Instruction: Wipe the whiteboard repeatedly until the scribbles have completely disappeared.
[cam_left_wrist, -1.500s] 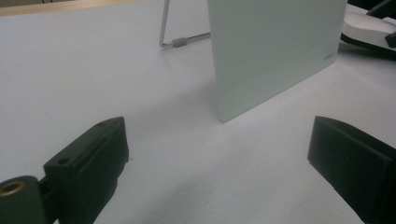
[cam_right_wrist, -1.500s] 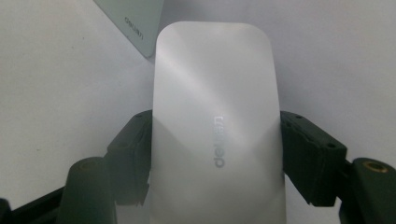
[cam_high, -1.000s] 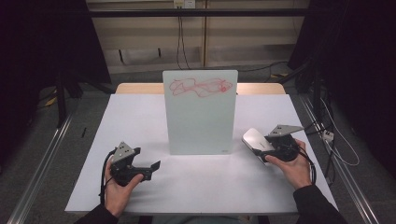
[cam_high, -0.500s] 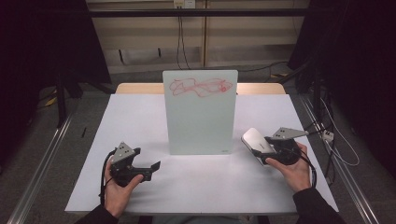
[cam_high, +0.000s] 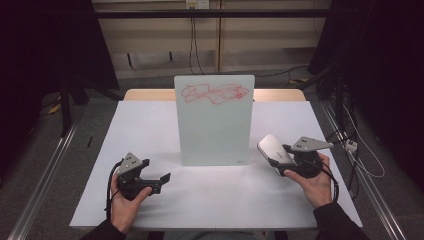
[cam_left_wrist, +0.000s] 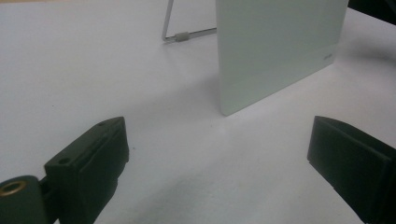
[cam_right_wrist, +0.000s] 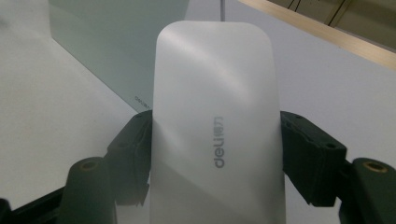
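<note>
While the red scribble (cam_high: 214, 93) is unwiped on the upright whiteboard (cam_high: 214, 125), the right gripper (cam_high: 285, 161) clamps the eraser (cam_right_wrist: 215, 130) just beside it — the left gripper (cam_high: 159, 181) rests wide open, empty.

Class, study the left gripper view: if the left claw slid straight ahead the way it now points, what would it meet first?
Probably the upright whiteboard, near its lower corner. The left claw is open, with bare table before it, though depth is hard to judge.
</note>
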